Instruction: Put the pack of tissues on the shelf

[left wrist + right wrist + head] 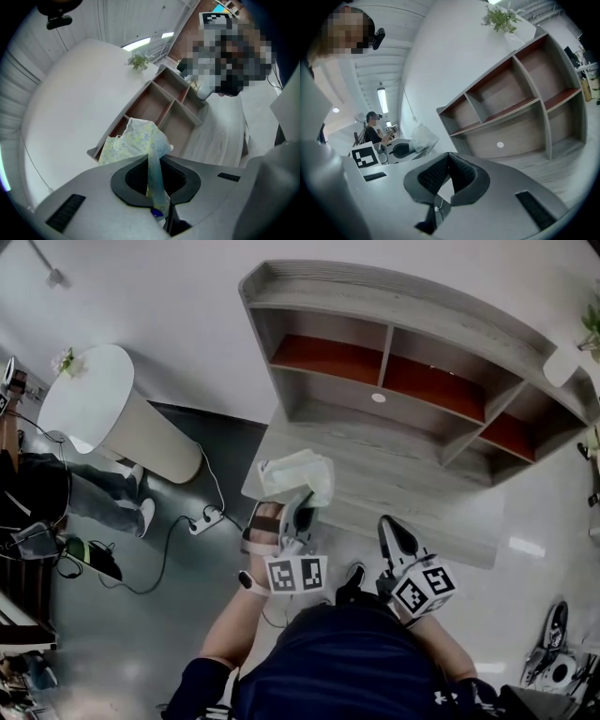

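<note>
Grey wood-look shelving [403,298] is filling the upper part of the head view, standing against a white wall, its open compartments lined in reddish brown. Glossy pale flooring is showing around it, and a round white table [89,395] is sitting well off to the left.

I am holding the pack of tissues [298,474] in my left gripper [302,507]. The jaws are pressing nearly together on a thin flap of the wrapper, so the pack is hanging from that strip rather than being gripped round its body. The pack is soft and crumpled-looking. Its plastic wrapper is whitish with a pale yellow-green tint and a fine pattern of small rings, plus some print too small to read. A bit of blue is showing at the pinched end of the flap.

The pack is hanging in front of the shelving, near its lower left corner as the head view shows it, and outside every compartment.

I am keeping my right gripper [394,532] just beside the left one, lower in the head view. Its jaws are meeting at the tips and gripping nothing.
</note>
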A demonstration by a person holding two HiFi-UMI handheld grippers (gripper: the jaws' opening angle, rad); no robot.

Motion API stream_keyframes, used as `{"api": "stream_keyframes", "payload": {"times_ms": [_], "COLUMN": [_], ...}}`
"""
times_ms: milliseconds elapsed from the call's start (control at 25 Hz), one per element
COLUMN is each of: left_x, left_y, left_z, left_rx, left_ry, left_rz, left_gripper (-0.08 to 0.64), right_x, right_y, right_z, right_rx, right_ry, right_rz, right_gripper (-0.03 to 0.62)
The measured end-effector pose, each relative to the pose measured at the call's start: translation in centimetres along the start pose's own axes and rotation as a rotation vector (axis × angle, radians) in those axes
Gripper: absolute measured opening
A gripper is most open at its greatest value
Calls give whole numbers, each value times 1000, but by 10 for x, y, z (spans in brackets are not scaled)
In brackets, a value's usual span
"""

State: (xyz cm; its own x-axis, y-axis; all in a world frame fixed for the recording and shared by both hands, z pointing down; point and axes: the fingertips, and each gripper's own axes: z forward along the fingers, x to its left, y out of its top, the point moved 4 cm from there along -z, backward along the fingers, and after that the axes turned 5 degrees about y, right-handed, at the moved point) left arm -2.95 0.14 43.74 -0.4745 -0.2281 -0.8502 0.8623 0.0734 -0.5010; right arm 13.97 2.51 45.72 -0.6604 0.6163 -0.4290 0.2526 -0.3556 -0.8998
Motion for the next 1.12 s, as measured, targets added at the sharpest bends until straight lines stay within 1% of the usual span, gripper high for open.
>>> {"api": "stream_keyframes", "payload": {"times_ms": [200,480,640,840,960,1120], "left_x": [7,12,21,31,43,53], "left_y": [5,14,13,13,11,5], "left_z": [25,43,46,47,54,67], "left_rx": [30,58,76,89,80,60], "left_ry": [24,55,86,98,111,114], "left_rz": [0,6,9,23,42,46], "left_gripper": [38,38,38,38,38,38], "right_x": [-24,-47,-51,-52,-50,-53], "right_y": [11,24,27,33,36,37], "right_z": [15,28,35,40,49,57], "right_rx": [6,9,12,13,11,14], "right_ry": [36,76,104,121,132,114], "right_rz": [11,21,23,28,23,24], "right_gripper": [11,11,11,11,11,11]}}
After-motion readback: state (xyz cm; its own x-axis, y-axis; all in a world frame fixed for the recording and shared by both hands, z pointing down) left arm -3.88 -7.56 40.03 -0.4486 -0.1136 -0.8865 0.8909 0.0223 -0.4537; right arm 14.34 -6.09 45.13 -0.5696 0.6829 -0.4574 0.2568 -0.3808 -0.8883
